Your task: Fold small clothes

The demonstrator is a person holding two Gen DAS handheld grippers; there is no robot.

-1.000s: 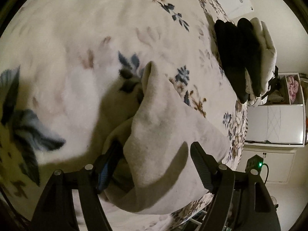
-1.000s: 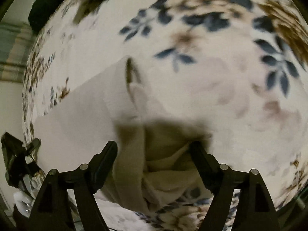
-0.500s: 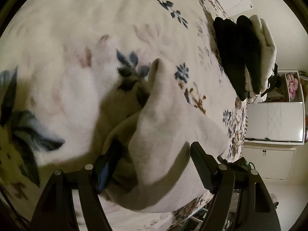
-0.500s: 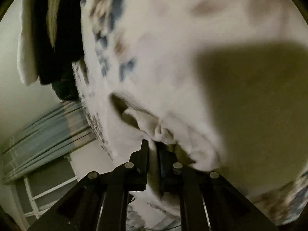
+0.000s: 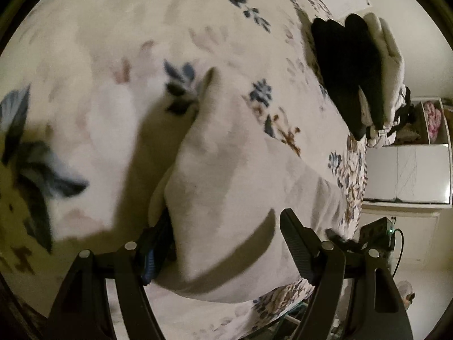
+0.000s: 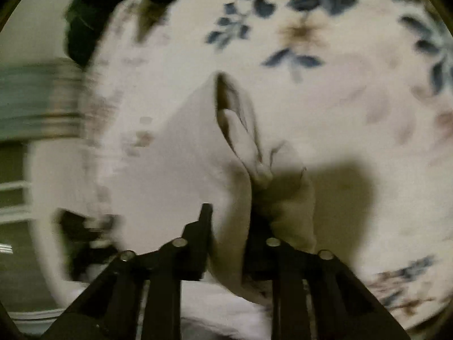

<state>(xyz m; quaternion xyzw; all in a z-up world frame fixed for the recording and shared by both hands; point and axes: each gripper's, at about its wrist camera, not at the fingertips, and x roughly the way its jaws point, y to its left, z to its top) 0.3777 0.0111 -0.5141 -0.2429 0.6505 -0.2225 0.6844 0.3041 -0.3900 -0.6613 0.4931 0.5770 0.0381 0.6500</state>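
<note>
A small beige garment [image 5: 232, 181] lies bunched on the floral bedspread [image 5: 113, 42]. My left gripper [image 5: 223, 240] stands open around its near end, with the cloth draped over the left finger [image 5: 154, 250] and apart from the right finger [image 5: 296, 243]. In the right wrist view the same garment [image 6: 181, 158] rises in a fold, and my right gripper [image 6: 229, 226] is shut on its near edge. The right wrist view is blurred.
A stack of folded black and cream clothes [image 5: 356, 65] sits at the bed's far right edge. A white cabinet [image 5: 407, 172] and shelf stand beyond the bed. Dark clothing [image 6: 93, 14] lies at the top left of the right wrist view, with curtains [image 6: 34, 96] behind.
My right gripper closed on the garment's edge and has swung back toward the bedspread. My left gripper stays open around the cloth, with little movement.
</note>
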